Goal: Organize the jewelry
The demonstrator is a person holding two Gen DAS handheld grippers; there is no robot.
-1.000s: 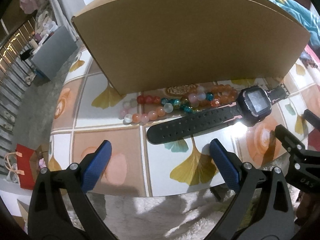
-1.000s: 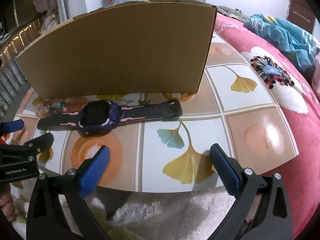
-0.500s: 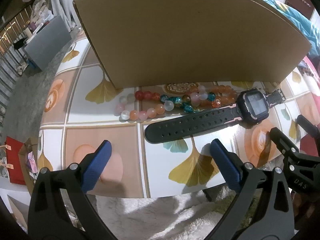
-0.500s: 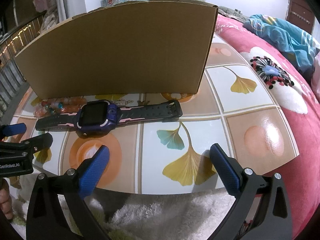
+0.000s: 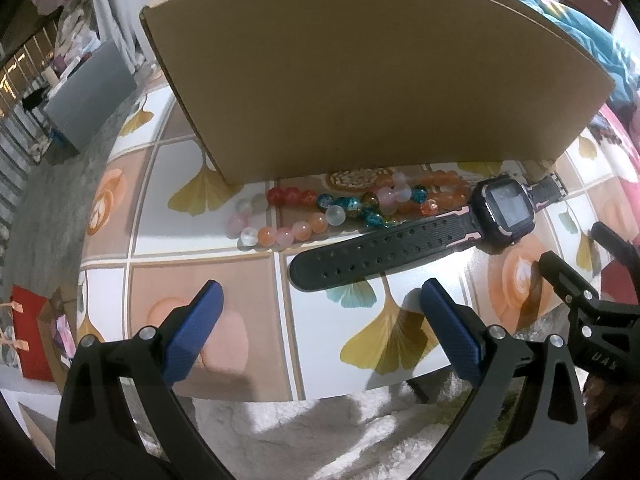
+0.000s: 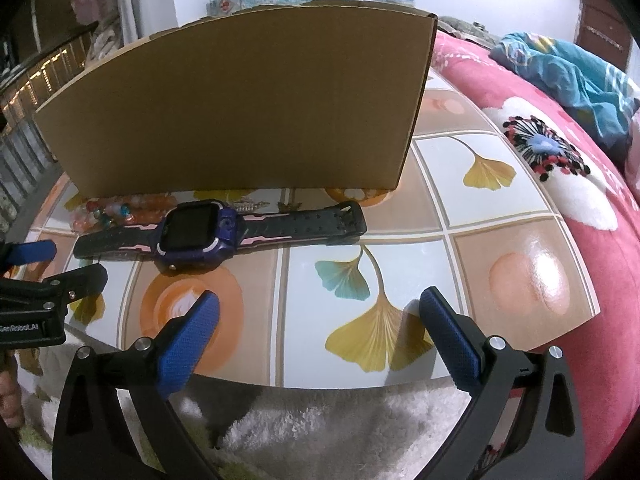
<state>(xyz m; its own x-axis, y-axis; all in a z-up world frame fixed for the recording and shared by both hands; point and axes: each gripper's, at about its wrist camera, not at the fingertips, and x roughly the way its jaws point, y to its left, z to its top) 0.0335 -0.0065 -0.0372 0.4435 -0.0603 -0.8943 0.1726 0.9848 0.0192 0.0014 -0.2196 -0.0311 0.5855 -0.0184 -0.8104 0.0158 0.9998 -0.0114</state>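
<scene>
Both tongs (image 5: pixel 320 312) (image 6: pixel 320 316) gape apart; cardboard box (image 5: pixel 360 80) interior hidden, watch (image 5: pixel 440 232) and beads (image 5: pixel 320 212) outside.

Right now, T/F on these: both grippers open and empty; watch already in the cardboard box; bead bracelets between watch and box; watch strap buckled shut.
1. The left gripper and right gripper are open and empty. True.
2. The smartwatch is in the cardboard box. False: it lies on the table in front of the box.
3. The bead bracelets lie between watch and box. True.
4. The watch strap is buckled shut. False: it lies flat, unfastened.
</scene>
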